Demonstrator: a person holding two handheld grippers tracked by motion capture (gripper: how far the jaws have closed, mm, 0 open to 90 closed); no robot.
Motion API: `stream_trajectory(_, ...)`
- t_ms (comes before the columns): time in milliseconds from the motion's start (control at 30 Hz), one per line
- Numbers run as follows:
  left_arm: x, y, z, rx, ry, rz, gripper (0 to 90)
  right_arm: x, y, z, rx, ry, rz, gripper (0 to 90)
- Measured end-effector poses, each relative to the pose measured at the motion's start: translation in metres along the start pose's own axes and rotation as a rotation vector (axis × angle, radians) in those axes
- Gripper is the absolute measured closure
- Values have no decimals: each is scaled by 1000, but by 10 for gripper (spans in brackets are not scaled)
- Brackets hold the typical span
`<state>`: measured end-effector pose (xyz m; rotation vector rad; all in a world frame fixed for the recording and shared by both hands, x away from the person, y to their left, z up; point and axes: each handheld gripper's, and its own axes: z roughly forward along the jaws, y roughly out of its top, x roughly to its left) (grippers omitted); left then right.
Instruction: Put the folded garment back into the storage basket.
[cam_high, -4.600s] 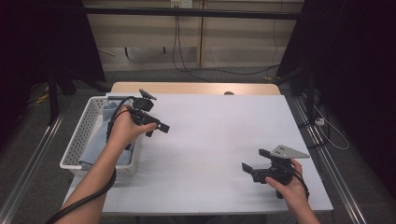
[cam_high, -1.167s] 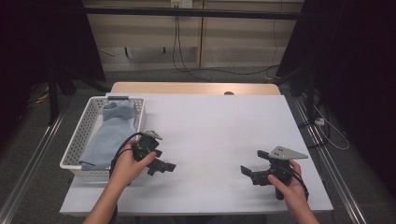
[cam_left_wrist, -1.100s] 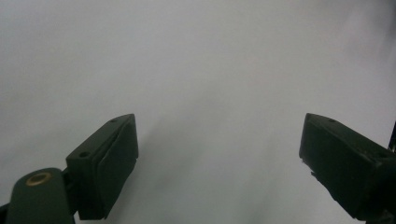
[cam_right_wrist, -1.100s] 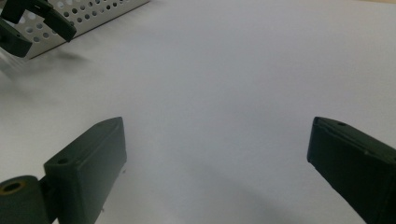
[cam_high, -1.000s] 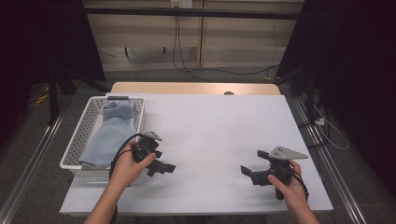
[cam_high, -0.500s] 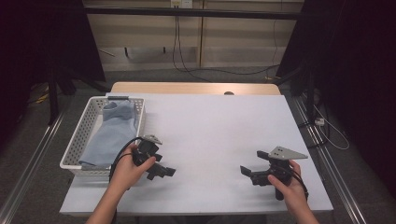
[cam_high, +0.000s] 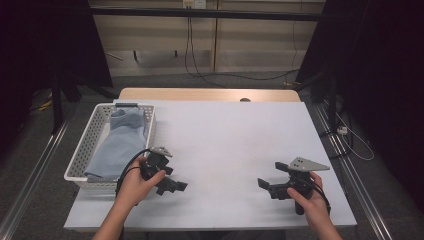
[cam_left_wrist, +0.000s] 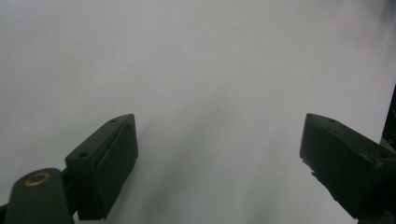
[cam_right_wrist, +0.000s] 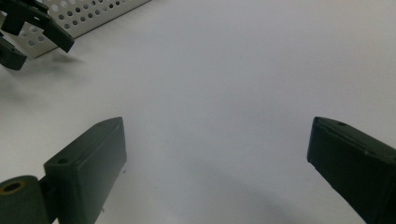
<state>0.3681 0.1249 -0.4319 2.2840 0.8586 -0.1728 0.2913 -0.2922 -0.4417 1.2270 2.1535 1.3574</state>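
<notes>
Nearest, right gripper (cam_high: 270, 186) low over the table (cam_high: 235, 145), jaws wide apart, nothing between them — unchanged from earlier frames. Left gripper (cam_high: 176, 185) pulled back from above the basket (cam_high: 85, 150) to the near edge beside it, jaws likewise spread wide and empty, just above bare tabletop. Farther off, blue cloth (cam_high: 117, 145) lying inside the basket, draped toward its far end — likely deposited, so the putting-away looks done.
</notes>
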Motion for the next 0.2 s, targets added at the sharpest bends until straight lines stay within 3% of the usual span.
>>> stream_trajectory(200,0,0,0,-6,-1,1,117,-1,0,-1,-5,4,9,44)
